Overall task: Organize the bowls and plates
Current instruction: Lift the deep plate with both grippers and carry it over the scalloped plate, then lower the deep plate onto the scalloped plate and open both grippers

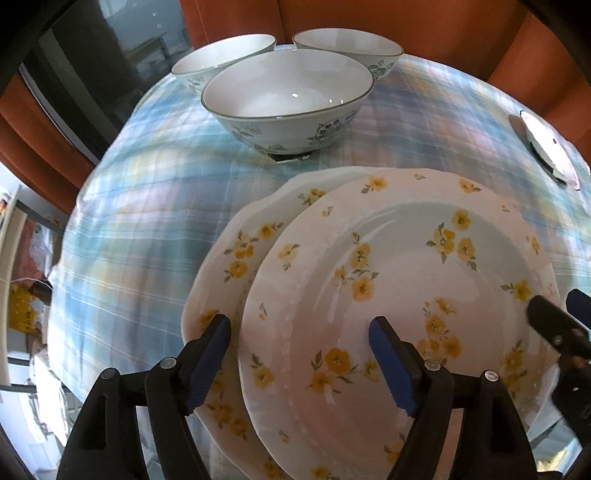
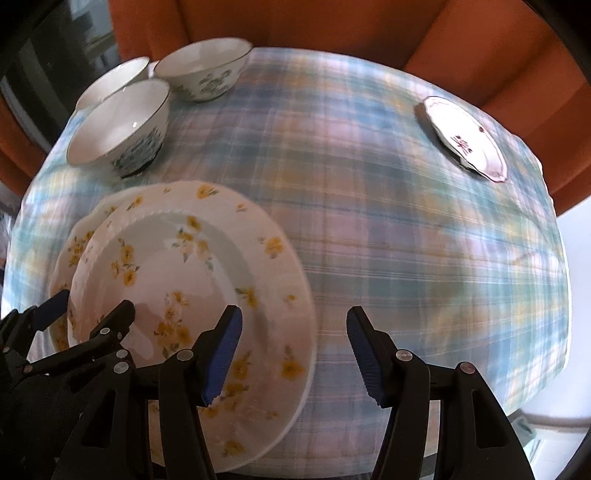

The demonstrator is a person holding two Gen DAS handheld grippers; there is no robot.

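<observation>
Three bowls, three plates on tablecloth.

Plaid tablecloth before an orange sofa.

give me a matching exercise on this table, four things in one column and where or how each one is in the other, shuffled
Things:
1. top yellow-flower plate
2. three bowls
3. small plate
4. left tongs

Places or states:
A. alone near the far right edge of the cloth
B. open, above the plates' near rim
C. lying off-centre on another yellow-flower plate
D. grouped at the far left of the cloth

Pairs: 1-C, 2-D, 3-A, 4-B
</observation>
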